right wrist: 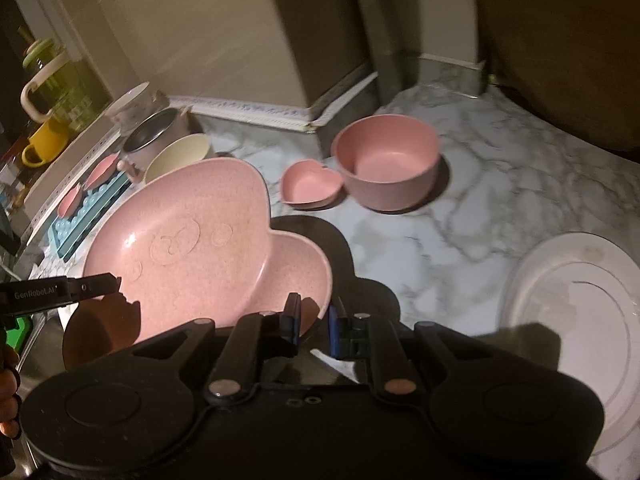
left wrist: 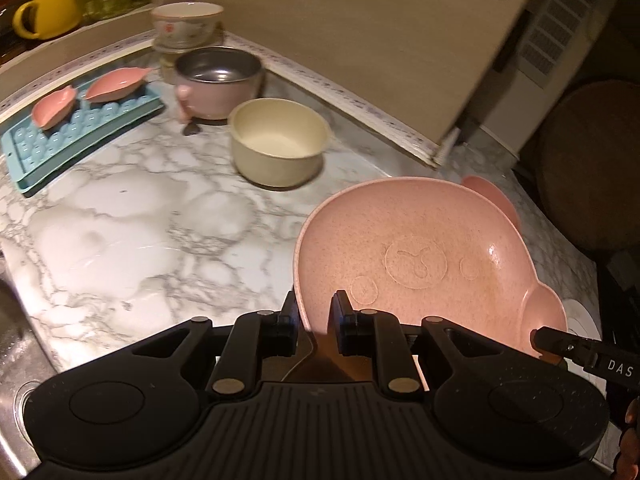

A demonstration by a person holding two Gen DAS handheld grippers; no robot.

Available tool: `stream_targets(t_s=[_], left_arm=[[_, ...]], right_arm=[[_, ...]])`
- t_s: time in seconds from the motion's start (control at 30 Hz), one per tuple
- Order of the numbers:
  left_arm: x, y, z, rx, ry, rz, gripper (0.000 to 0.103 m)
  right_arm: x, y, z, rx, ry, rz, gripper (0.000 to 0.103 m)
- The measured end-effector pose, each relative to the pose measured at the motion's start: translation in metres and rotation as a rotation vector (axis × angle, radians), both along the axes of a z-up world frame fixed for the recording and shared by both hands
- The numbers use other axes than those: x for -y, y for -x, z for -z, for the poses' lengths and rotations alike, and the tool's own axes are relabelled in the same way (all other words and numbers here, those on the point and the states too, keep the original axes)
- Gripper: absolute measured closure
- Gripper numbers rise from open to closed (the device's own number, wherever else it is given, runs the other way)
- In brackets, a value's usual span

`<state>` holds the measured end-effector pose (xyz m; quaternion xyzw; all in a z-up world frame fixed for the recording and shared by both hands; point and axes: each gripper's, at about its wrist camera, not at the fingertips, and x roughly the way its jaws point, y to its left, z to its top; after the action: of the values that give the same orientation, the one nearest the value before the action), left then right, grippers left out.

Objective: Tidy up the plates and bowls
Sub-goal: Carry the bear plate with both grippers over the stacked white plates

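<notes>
left gripper (left wrist: 314,312) clenched on rim of pink fish-shaped plate (left wrist: 420,256), right gripper (right wrist: 314,320) grasping its opposite rim, plate lifted above marble counter (left wrist: 140,220), cream bowl (left wrist: 278,140) near counter's back edge

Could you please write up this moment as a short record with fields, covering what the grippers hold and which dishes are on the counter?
held item: pink bear-shaped plate, carried above the marble counter
left gripper: shut on the plate's rim
right gripper: shut on the plate's opposite rim, at an ear lobe
right side of counter: pink bowl, heart-shaped pink dish, white plate
back left: cream bowl, pink steel-lined pot, two pink leaf dishes on a blue tray
</notes>
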<state>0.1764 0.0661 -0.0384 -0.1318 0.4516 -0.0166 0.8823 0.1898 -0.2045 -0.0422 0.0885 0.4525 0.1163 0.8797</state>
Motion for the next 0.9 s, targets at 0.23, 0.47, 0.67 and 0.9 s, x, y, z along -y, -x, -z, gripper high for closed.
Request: stream_targets(t_s=[0.23, 0.47, 0.67, 0.9], left_arm=[[0.051, -0.004, -0.005, 0.008, -0.005, 0.069, 0.086], [0.121, -0.008, 0.001, -0.008, -0.007, 0.164, 0.086], [0.175, -0.007, 0.009, -0.025, -0.011, 0.227, 0.086], [0.223, -0.006, 0.018, -0.051, -0.007, 0.283, 0.086]], right_arm=[[0.046, 0.016, -0.002, 0.014, -0.014, 0.063, 0.09], [0.107, 0.034, -0.001, 0.01, -0.017, 0.154, 0.09], [0.157, 0.05, 0.005, 0.0, -0.012, 0.216, 0.09], [0.205, 0.062, 0.011, -0.023, -0.007, 0.272, 0.09]])
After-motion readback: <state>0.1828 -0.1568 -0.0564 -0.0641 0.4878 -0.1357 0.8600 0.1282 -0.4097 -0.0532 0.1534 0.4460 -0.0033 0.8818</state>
